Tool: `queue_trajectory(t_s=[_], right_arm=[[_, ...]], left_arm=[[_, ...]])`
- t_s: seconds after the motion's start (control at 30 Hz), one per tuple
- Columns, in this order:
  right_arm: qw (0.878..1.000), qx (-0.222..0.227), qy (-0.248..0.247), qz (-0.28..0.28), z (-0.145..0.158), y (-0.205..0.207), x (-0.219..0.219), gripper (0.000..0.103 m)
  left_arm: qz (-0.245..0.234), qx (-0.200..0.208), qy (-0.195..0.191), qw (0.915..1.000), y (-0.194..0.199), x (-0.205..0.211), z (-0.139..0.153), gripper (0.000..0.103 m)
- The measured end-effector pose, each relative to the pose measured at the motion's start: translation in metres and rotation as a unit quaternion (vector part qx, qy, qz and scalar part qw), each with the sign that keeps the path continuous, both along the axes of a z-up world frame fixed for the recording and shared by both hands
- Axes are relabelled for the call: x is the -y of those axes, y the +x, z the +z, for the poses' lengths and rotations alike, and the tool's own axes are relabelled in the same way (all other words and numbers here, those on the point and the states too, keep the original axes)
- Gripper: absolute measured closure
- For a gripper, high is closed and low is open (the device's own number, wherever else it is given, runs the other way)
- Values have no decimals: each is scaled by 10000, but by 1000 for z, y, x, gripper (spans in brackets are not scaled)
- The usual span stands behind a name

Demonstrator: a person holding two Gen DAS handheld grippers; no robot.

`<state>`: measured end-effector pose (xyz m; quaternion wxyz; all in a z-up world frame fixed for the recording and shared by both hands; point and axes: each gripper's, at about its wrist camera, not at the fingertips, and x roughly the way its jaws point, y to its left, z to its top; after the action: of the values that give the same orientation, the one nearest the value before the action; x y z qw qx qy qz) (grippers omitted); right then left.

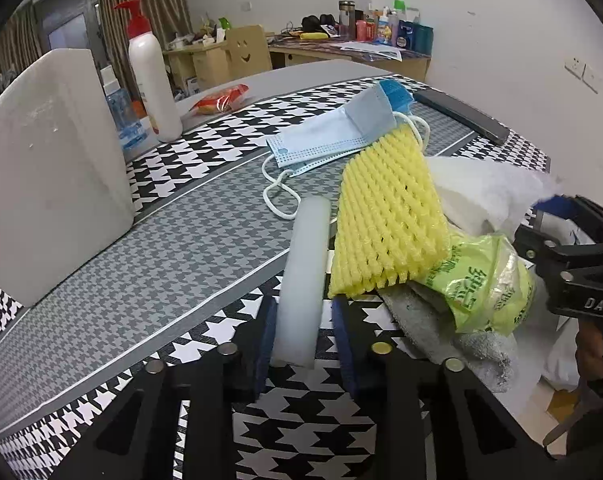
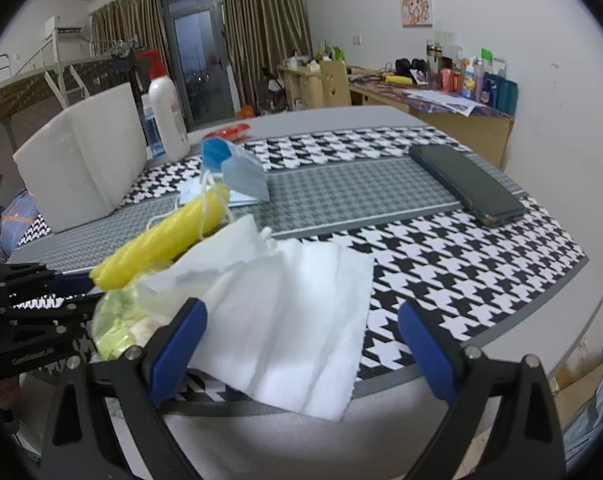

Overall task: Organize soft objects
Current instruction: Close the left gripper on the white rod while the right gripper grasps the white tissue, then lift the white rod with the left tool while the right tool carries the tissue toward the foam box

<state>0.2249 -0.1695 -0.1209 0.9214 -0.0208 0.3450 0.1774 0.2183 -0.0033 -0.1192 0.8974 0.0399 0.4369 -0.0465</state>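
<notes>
At the far left of the counter [image 1: 205, 232], which wears a houndstooth mat, a white foam block [image 1: 53, 172] stands upright, with a small blue bottle [image 1: 121, 116] and a white pump bottle [image 1: 151, 80] behind it, and an orange packet [image 1: 219, 100] lies farther back. Nearer the middle, the left tool [image 1: 305, 332] is clenched on a white foam strip [image 1: 307, 276], which runs forward between its blue pads, its far end beside a mask loop. Just right of the strip sits the pile of soft things: a blue mask [image 1: 325, 136] at the back, with a blue sponge [image 1: 395, 90] at its far corner, a yellow foam net [image 1: 389, 220] overlapping it, a green bag [image 1: 481, 280] and a grey cloth [image 1: 441, 328] under the net's near edge, and a white tissue [image 2: 285, 320] to the right. The right tool [image 2: 301, 348] is released, its jaws wide apart, with the tissue lying between them and hanging over the counter's near edge. Farther right, well apart from the pile, a dark phone [image 2: 465, 184] lies flat on the mat.
</notes>
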Motion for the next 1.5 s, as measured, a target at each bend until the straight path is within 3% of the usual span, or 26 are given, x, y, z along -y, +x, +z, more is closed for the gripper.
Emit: queue_trajectory(t_s=[0.37, 0.53, 0.6, 0.7, 1.03, 1.27, 1.37, 1.43, 1.5], right_arm=[[9995, -213, -52, 212, -7, 3, -7, 38], [9991, -338, 6, 270, -5, 5, -5, 82], [9989, -384, 45, 271, -5, 7, -3, 91], [9989, -349, 74, 301, -2, 7, -4, 96], [9995, 138, 136, 238, 26, -9, 2, 97], [9996, -103, 191, 176, 16, -1, 3, 96], [9991, -272, 258, 198, 12, 5, 0, 77], [9990, -284, 255, 226, 11, 6, -3, 50], [9991, -247, 217, 259, 10, 5, -6, 47]], left_arm=[[-14, 91, 206, 9997, -3, 4, 0, 82], [-45, 176, 317, 9993, -5, 7, -1, 83], [-42, 179, 316, 9993, -5, 7, 0, 83], [-45, 180, 259, 9995, -5, 5, 1, 85], [-2, 264, 43, 9996, -14, -1, 9, 87], [72, 361, -13, 9993, -22, -8, 16, 87], [102, 396, -41, 9992, -24, -10, 19, 87], [115, 422, -35, 9990, -26, -11, 20, 87], [119, 426, -42, 9990, -26, -12, 20, 87]])
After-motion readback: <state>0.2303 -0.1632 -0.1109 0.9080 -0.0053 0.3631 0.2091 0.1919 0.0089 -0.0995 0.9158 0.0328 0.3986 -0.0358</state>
